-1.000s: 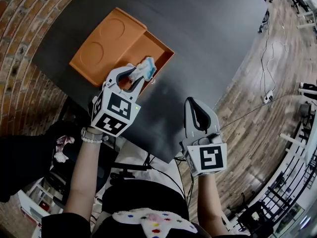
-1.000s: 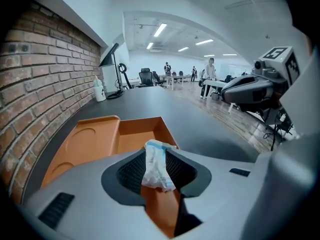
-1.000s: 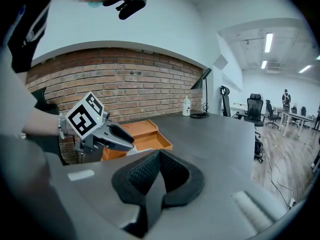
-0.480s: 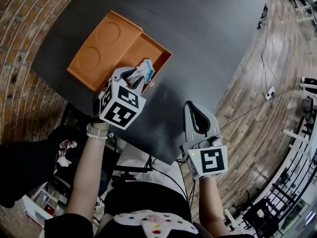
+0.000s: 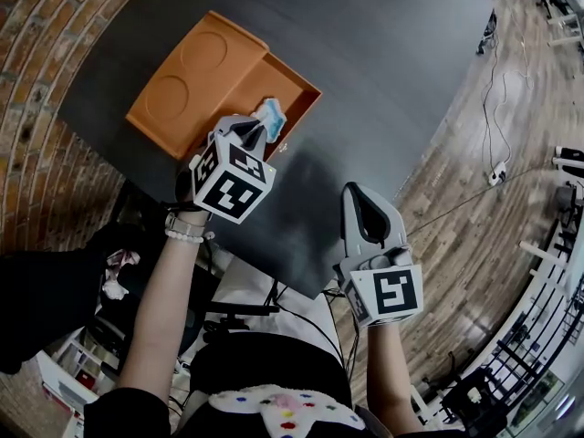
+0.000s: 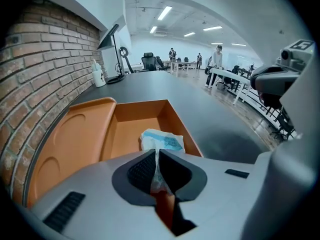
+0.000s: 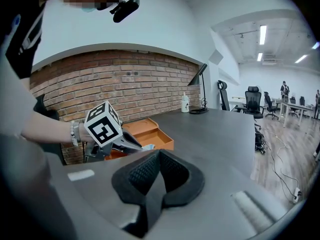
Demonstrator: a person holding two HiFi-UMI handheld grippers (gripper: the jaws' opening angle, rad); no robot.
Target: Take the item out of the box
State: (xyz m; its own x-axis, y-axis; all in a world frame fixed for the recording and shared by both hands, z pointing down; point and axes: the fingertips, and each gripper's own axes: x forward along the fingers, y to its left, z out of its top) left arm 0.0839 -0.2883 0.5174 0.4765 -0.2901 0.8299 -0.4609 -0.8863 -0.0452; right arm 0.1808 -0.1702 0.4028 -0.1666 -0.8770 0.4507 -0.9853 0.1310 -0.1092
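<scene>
Spreading across most of your head view is the dark table [image 5: 392, 71], set against a brick wall [image 5: 36, 108] on your left, with wooden floor [image 5: 474, 181] to your right. On the table's left part, near the wall, sits the orange box [image 5: 290, 82]. Its flat lid [image 5: 187, 76], with two round dimples, lies open on the side towards the wall, and the deep compartment faces the middle of the table.

Your left tongs [image 5: 259, 133] point steeply down at the near edge of that compartment. Their jaws have just been closing and now pinch the packet [image 5: 271, 114]. In the left gripper view, the pads [image 6: 145, 170] press on its lower part, with only the thin wrapper holding them apart. Your right tongs [image 5: 364, 199] hang over the table's near edge, well apart from the box. Their jaws are pressed together with nothing between them.

The packet is white with blue print. It stands upright in your left tongs [image 6: 156, 155], and its crumpled top [image 6: 163, 141] sticks out past the tips, over the box's near wall. You cannot tell whether its bottom is touching the box.
</scene>
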